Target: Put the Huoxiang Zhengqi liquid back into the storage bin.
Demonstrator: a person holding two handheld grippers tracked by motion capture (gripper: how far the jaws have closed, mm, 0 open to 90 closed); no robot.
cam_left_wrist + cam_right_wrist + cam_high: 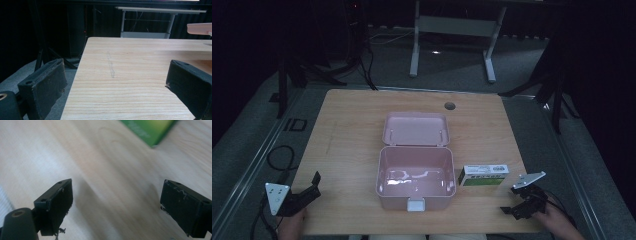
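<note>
Open pink box [415, 175] at mid-bench, lid [415, 129] laid back toward the far edge, interior empty. A green-and-white carton [483, 175] lies flat just beside the box's right wall, toward the bench's [347, 130] near right corner. Right gripper [518, 202], fingers [56, 202] apart and empty, hovers near the carton on its near side; the right gripper view catches one green corner [150, 130]. Left gripper [310, 187], fingers [45, 87] likewise apart and empty, rests at the near left corner, well apart from the box. The carton is judged light, thin-walled cardboard: stiff enough to lift, yet crushable. Best taken across its two long sides with gentle pressure.
</note>
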